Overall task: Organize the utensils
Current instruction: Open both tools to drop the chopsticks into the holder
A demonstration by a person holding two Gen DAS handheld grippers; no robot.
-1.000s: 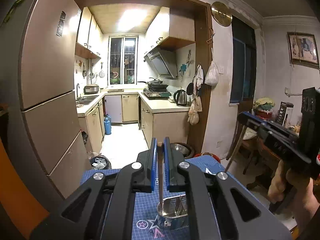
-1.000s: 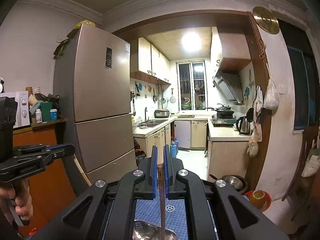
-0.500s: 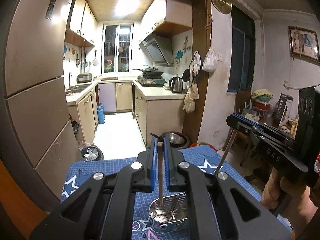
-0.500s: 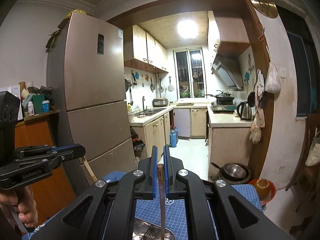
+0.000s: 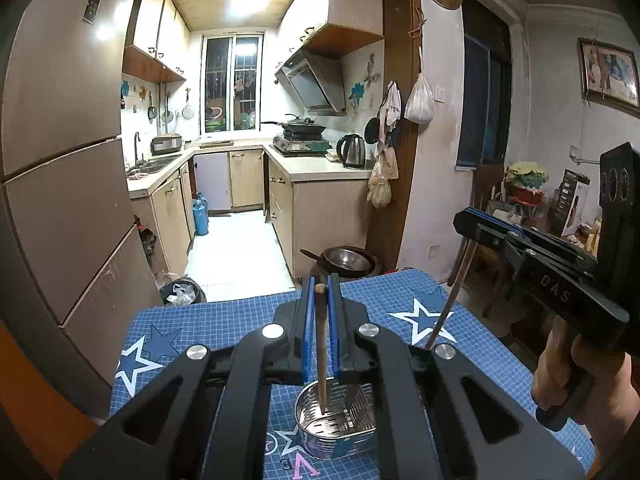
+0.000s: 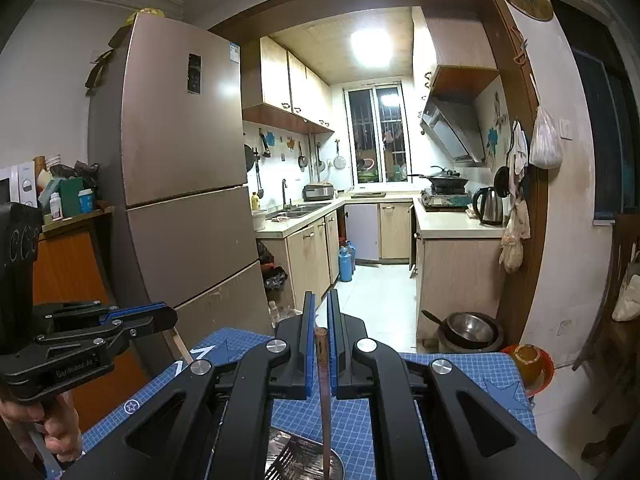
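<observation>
My left gripper (image 5: pixel 321 280) is shut on a wooden chopstick (image 5: pixel 320 344) that hangs almost upright. Its lower end reaches inside a perforated metal utensil holder (image 5: pixel 340 424), which stands on the blue star-patterned mat (image 5: pixel 224 328). In the right wrist view my right gripper (image 6: pixel 321 294) is shut on a second chopstick (image 6: pixel 325 396), with its tip over the holder (image 6: pixel 308 460) at the bottom edge. The left wrist view shows the right gripper (image 5: pixel 466 220) with its chopstick (image 5: pixel 448 304) slanting down towards the mat. At the left of the right wrist view is the left gripper (image 6: pixel 168 316).
A tall fridge (image 5: pixel 60 160) stands close on the left, beside an orange cabinet (image 6: pixel 68 264). Past the mat's far edge is the kitchen floor, with a metal bowl (image 5: pixel 348 260) and an orange bowl (image 6: pixel 528 360). Chairs and clutter (image 5: pixel 524 184) stand at the right.
Both grippers have come down and tilted towards the table with their chopsticks. More of the mat and the holder is in view, and the left chopstick's end now sits lower in the holder.
</observation>
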